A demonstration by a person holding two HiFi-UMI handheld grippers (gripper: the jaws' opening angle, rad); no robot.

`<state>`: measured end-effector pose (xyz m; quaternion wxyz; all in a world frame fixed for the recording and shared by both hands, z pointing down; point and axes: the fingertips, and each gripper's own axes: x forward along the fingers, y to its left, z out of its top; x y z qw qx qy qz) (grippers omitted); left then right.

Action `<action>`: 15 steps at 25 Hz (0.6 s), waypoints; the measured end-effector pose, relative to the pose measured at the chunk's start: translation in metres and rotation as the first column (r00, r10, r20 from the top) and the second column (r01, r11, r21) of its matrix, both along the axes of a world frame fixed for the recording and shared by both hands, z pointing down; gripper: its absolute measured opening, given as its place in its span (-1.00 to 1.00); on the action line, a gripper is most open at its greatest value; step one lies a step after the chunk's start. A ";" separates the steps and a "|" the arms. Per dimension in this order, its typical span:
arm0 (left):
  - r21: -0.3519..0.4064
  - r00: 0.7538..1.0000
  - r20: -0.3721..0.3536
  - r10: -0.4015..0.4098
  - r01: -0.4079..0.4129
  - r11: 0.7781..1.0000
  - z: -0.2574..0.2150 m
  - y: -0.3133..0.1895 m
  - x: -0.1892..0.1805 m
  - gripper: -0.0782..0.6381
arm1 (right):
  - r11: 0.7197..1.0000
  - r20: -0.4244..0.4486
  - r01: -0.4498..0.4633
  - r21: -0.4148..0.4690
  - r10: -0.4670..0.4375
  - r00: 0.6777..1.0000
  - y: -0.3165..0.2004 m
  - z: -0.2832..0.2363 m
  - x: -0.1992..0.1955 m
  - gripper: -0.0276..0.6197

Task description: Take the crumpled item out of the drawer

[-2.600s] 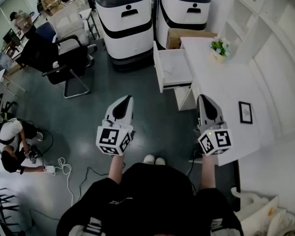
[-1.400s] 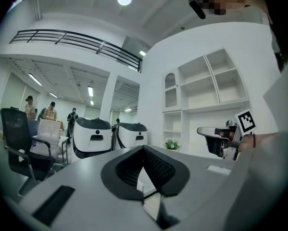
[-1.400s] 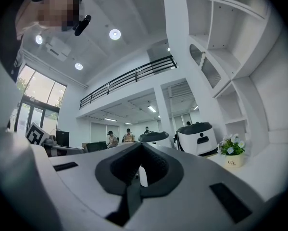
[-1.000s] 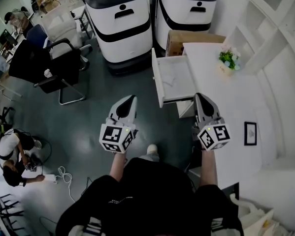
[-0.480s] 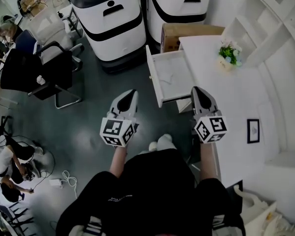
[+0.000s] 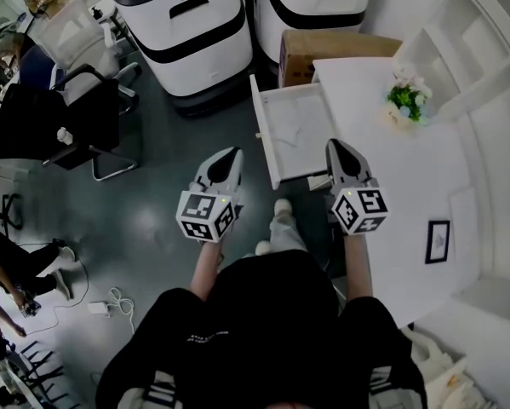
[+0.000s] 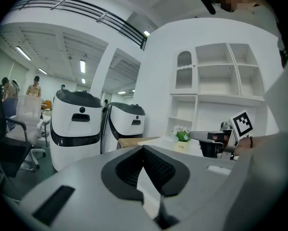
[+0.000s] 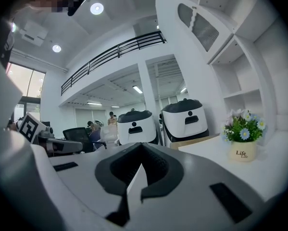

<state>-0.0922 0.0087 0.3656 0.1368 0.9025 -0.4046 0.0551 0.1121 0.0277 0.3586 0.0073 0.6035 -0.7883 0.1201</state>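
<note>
Closer to the open drawer (image 6: 264, 140) have been brought the left hand-held gripper (image 6: 227, 160) and the right hand-held gripper (image 6: 335, 149), both clenched with nothing held. Inside the shallow white drawer, the crumpled item (image 6: 299, 131) is seen only as faint pale creases.

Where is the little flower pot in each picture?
Head view: the flower pot stands upper right on the white desk, beyond the open drawer.
Left gripper view: the flower pot sits a little right of centre.
Right gripper view: the flower pot is at the far right, big and close.
Shared landmark: the two white machines with black tops, left of the pot in every view.
</note>
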 end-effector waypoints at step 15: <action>-0.152 0.996 0.084 -0.021 0.033 0.988 0.061 -0.081 0.055 -0.79 | 0.975 0.047 0.144 -0.171 -0.138 0.989 -0.112 0.072 0.019 -0.94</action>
